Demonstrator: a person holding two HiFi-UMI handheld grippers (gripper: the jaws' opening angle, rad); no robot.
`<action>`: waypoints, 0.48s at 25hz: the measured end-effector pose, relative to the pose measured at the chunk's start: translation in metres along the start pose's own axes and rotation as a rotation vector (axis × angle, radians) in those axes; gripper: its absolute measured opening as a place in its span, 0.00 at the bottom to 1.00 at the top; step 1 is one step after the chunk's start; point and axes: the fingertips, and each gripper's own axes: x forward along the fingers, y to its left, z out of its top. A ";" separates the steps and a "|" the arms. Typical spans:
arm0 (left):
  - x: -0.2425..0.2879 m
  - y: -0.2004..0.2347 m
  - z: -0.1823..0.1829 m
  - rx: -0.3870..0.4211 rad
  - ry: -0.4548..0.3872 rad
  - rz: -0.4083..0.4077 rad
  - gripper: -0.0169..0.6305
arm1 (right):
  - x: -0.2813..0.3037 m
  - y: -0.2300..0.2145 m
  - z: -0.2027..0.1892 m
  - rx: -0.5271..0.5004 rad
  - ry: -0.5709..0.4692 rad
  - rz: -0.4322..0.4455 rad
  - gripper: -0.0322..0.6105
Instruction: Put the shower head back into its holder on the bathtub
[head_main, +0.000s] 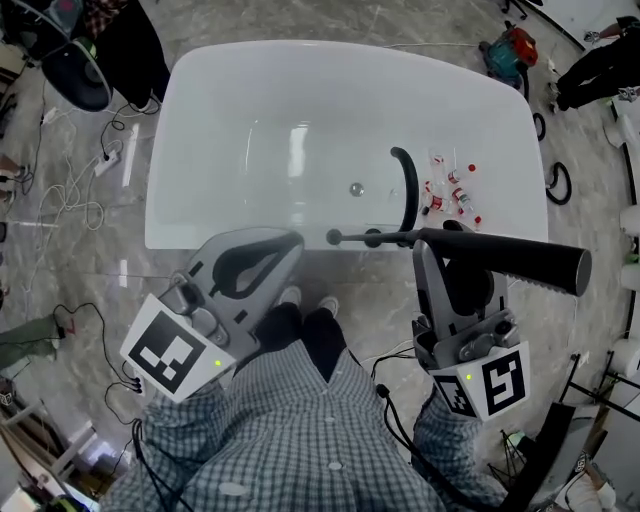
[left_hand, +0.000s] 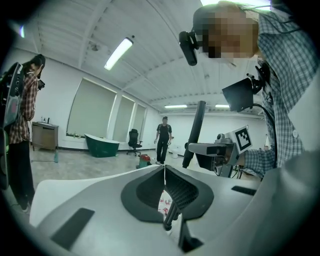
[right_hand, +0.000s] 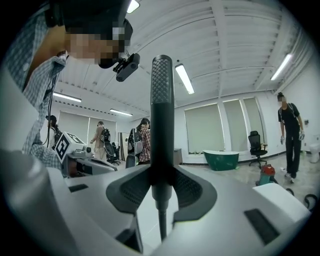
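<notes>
— Where is the shower head (head_main: 520, 262)?
— Pinched in the right gripper (head_main: 440, 240) jaws, lying level over the near rim of the white bathtub (head_main: 200, 120) (thin end pointing left).
— And the left gripper (head_main: 288, 243)?
— Jaws pressed together on nothing, near that same rim.

Strong, even light falls from the long ceiling lamps (left_hand: 119, 52), so shadows are faint and soft. The white bathtub (head_main: 190, 110) carries pale glare patches, and the glossy floor (head_main: 70, 250) mirrors bright streaks. All three views bulge like a fisheye, and both gripper views darken to black at the corners. In the right gripper view the shower head (right_hand: 161, 110) looks crisp, while the nearest foreground is blurred.
</notes>
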 end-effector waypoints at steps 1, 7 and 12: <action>-0.001 0.002 -0.003 -0.007 0.003 0.000 0.05 | 0.002 0.001 -0.002 0.000 0.004 0.000 0.26; -0.001 0.006 -0.021 -0.034 0.015 -0.007 0.05 | 0.009 0.005 -0.015 0.000 0.019 0.002 0.26; 0.008 0.013 -0.028 -0.043 0.006 -0.002 0.05 | 0.015 0.000 -0.022 0.011 0.028 -0.003 0.26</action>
